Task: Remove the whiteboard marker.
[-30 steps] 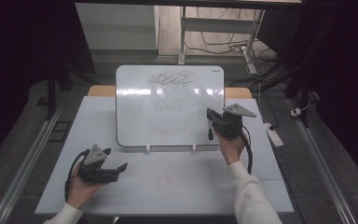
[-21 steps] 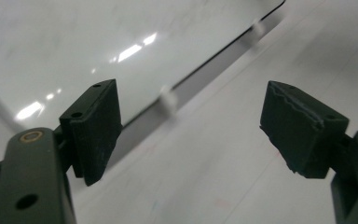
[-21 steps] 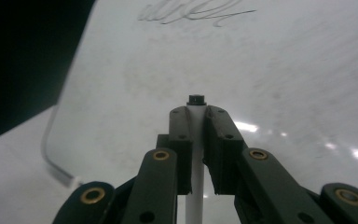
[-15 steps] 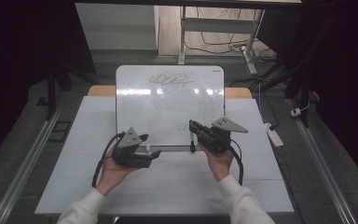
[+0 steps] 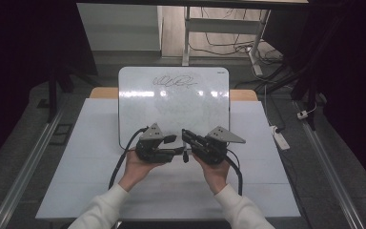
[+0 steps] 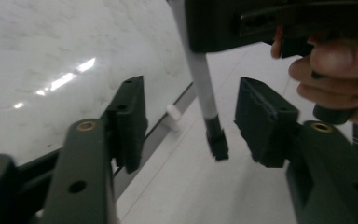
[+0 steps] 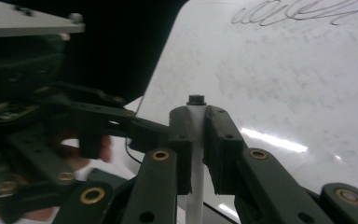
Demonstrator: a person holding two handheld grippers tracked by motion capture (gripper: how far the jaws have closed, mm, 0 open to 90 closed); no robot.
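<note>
Both hand-held grippers are together just in front of the lower edge of the white rectangular whiteboard point(image 5: 173, 107), which stands tilted at the far middle of the pale grey table top point(image 5: 76, 171) and bears a dark scribble point(image 5: 174, 82) near its upper edge. The right gripper point(image 5: 187, 137) has its two black jaws clamped on a slim white marker pen with a black cap point(image 7: 196, 140); in the right gripper view the pads press on the barrel from both sides, with a black end cap showing just above them. In the high view the black-tipped end of the pen hangs down below the jaws, between the two grippers. The left gripper point(image 6: 189, 123) is about half open and has just been closing; in the left gripper view the lower, black-capped end of the same pen stands upright between its fingers point(image 6: 129, 121), with clear gaps on either side, so the pads do not touch it. The pen is off the table, held wholly by the right gripper. A small white clip point(image 6: 172, 113) sits at the board's bottom edge behind the pen. White sleeves point(image 5: 100, 210) cover both of the person's forearms.
</note>
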